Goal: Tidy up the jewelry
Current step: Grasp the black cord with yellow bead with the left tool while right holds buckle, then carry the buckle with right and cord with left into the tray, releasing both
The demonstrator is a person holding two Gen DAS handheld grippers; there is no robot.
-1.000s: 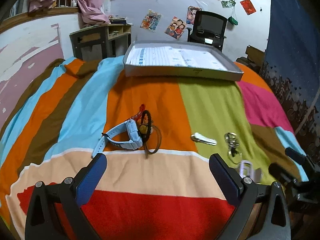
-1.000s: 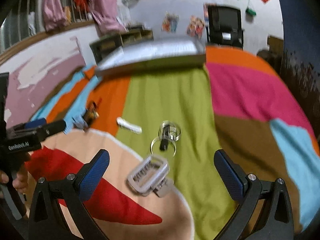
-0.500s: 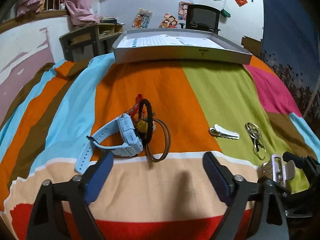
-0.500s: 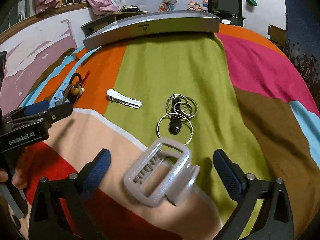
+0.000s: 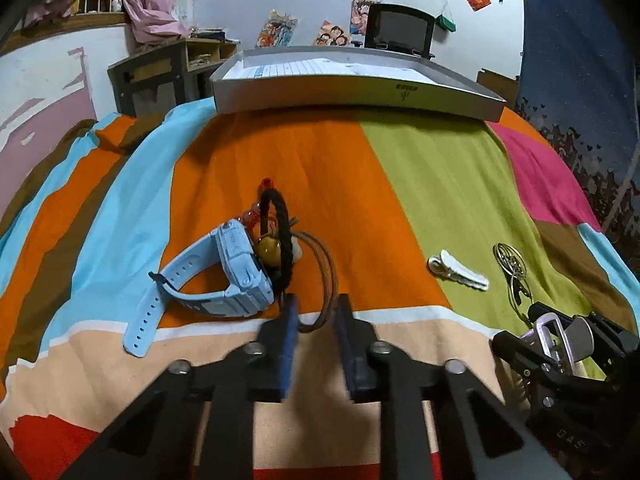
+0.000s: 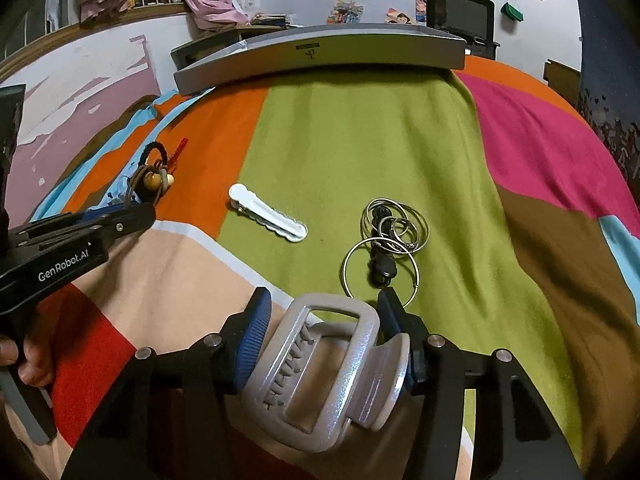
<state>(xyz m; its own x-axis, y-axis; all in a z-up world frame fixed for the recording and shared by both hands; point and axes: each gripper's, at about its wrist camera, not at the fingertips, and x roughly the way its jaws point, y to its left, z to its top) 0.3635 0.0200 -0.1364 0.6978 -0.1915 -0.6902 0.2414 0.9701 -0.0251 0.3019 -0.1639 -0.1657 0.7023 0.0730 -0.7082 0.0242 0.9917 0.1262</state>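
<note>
The left gripper (image 5: 314,312) has its fingers nearly together around the brown cord loop (image 5: 326,272), at its 12 o'clock, beside the blue watch (image 5: 224,276). The right gripper (image 6: 324,336) clamps a silver hair claw (image 6: 324,372); key rings (image 6: 390,240) lie at 12 o'clock on the striped blanket (image 6: 360,140)

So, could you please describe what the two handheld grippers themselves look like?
Both are matte black plastic. The left gripper and right gripper have angular linkage arms with silver pivot screws and ribbed blue pads. The left gripper's side carries white "GenRobot.AI" lettering.
</note>
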